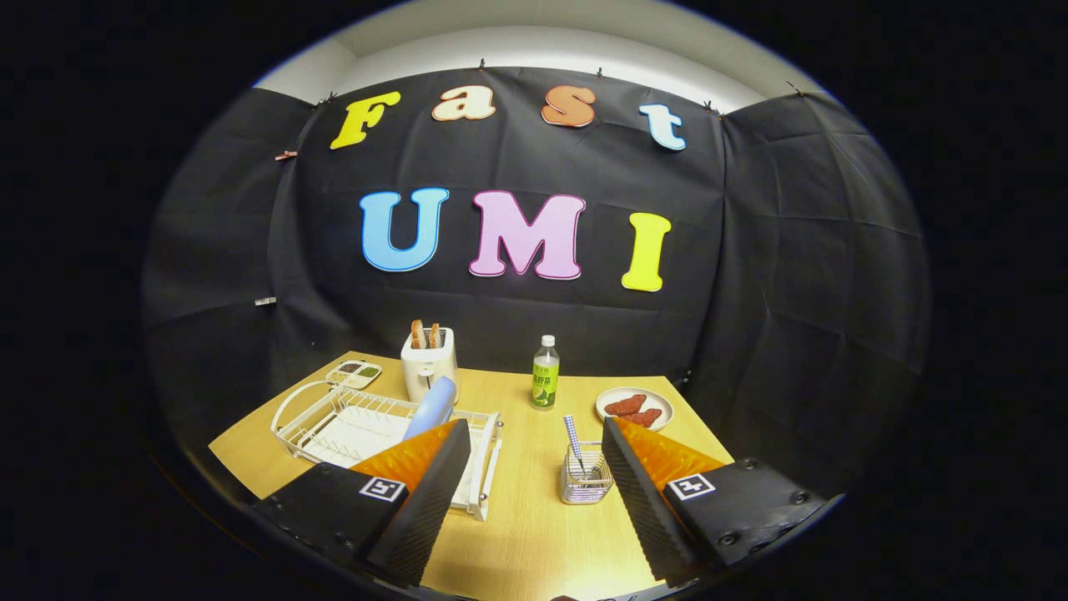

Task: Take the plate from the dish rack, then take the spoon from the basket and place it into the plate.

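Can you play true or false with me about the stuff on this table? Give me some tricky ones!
1. The gripper has its two fingers wide apart with nothing between them. True.
2. The light blue plate lies flat on the wooden table. False: it stands on edge in the white wire dish rack.
3. The spoon with the blue checked handle stands in the small wire mesh basket. True.
4. The white toaster has nothing in it. False: toast slices stick out of its top.
5. The green-labelled clear bottle has tipped over. False: it stands upright.
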A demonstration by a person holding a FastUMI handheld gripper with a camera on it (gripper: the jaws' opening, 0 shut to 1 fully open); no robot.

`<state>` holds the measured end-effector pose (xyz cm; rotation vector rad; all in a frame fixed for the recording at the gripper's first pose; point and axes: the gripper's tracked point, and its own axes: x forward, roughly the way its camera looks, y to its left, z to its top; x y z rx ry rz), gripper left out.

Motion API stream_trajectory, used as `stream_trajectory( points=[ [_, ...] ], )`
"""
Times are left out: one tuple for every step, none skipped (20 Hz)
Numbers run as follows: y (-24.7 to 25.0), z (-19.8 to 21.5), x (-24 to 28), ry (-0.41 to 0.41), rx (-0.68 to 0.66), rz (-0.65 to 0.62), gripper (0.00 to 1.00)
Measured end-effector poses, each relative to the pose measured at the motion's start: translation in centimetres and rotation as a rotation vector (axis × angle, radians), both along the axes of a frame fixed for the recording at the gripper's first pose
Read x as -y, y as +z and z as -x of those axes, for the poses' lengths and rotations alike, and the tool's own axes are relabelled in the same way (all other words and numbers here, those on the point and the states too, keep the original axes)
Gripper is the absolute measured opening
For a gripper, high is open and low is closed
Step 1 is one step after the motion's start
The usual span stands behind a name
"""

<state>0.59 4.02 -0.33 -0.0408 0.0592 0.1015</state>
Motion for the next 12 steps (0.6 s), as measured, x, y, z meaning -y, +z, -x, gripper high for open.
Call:
stream_trajectory(
  points=[
    [0.4,-0.5,-0.4,-0.004,-0.006,0.01,0.97],
    [0.7,-1.2,-0.8,-0.012,-0.015,0.026,0.97],
    [1.1,-1.9,-1.1,-0.031,-0.024,0.049,0.97],
    [1.8,-2.8,-1.2,-0.06,-0.027,0.076,0.97],
    [2.5,-3.7,-1.8,-0.076,-0.023,0.099,0.98],
    [3.5,-4.7,-3.2,-0.078,-0.01,0.121,0.98],
    [4.2,-5.7,-4.3,-0.072,0.0,0.141,0.98],
    [4.7,-6.8,-5.9,-0.054,0.006,0.169,0.98],
    [4.8,-7.8,-7.3,-0.035,0.009,0.19,0.98],
    [4.6,-8.8,-8.7,-0.016,0.006,0.208,0.98],
    [4.2,-9.8,-10.0,-0.001,-0.006,0.224,0.98],
    [3.5,-10.8,-11.1,0.008,-0.024,0.243,0.98]
  ],
)
